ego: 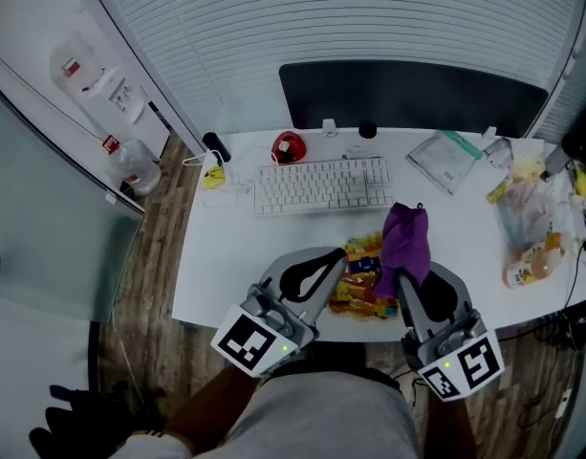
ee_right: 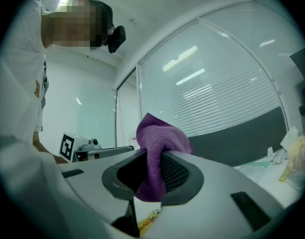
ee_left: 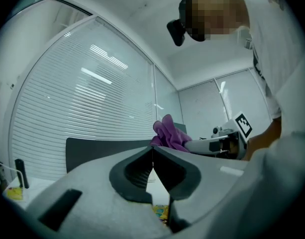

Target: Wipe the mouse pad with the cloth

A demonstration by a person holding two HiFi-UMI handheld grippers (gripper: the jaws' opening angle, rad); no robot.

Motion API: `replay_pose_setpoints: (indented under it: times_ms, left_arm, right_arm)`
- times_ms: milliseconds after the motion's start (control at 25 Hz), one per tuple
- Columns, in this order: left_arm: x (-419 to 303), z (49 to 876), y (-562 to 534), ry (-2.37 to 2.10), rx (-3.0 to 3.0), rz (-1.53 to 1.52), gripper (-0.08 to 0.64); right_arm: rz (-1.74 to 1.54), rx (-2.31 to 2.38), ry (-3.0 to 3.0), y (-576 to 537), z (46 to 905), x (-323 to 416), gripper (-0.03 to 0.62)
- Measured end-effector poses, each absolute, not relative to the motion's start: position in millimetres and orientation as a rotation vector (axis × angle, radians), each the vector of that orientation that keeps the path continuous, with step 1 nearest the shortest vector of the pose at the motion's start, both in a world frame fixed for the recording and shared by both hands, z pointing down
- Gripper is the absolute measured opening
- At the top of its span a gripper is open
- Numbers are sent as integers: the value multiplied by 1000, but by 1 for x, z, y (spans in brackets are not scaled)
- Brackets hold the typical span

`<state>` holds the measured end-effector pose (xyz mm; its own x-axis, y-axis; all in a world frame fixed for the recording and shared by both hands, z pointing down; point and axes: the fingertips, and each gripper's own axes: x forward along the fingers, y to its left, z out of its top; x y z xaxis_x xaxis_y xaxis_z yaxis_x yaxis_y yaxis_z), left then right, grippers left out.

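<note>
The right gripper (ego: 405,283) is clenched on the purple cloth (ego: 407,239), above the mouse pad (ego: 361,280) at lower centre. The left gripper (ego: 338,256) is closed and empty. Cloth pickup is done; wiping apparently remains.

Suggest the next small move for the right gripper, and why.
Probably tip the right gripper down and lower the purple cloth onto the colourful mouse pad. The cloth is clamped in it but points upward, off the pad.
</note>
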<state>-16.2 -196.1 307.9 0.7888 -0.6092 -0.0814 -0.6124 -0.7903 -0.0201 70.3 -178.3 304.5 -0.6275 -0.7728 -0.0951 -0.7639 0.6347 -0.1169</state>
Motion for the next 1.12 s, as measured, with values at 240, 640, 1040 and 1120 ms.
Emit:
replay_pose_setpoints:
  times_ms: [240, 640, 1040, 1120]
  left_arm:
    - [-18, 303, -191, 1001, -2915, 148, 15]
    - [-19, 302, -184, 994, -2920, 154, 15]
    - [-24, 305, -182, 1006, -2920, 151, 15]
    - [-24, 305, -182, 1004, -2921, 149, 15]
  right_arm:
    - [-50, -1260, 2702, -170, 301, 63, 69]
    - [-17, -1274, 2703, -163, 300, 57, 69]
    - [-20, -1268, 2706, -161, 304, 51, 69]
    - [-20, -1266, 2706, -162, 304, 51, 69]
